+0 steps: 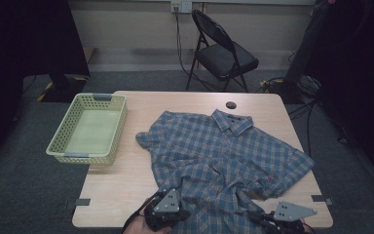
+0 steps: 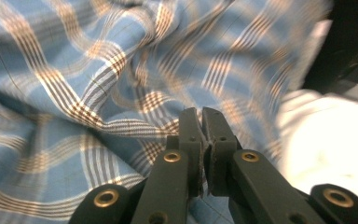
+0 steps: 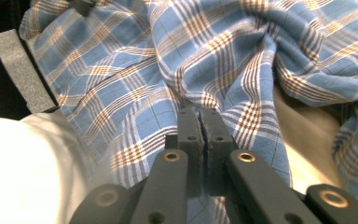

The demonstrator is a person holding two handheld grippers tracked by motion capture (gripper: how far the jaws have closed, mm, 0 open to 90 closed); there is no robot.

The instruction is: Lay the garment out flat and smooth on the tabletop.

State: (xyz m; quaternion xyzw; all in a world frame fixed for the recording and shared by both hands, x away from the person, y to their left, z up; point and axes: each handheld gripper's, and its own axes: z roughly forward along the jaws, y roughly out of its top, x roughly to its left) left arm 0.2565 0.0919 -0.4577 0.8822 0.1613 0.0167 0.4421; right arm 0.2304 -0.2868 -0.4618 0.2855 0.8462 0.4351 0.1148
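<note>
Down at the near edge of the table (image 1: 107,195), left gripper (image 2: 201,114) clamped tight on the hem of the blue plaid shirt (image 1: 214,151), right gripper (image 3: 199,114) pinched shut on the same hem further right. Shirt spread over the middle and right, collar toward the far edge. Green basket (image 1: 63,148) hanging off the far-left corner. Folding chair (image 1: 224,56) beyond.

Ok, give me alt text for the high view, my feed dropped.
Both grippers, left and right, pinch the near hem of a blue plaid shirt spread on a wooden table. An empty green basket overhangs its far left edge.
</note>
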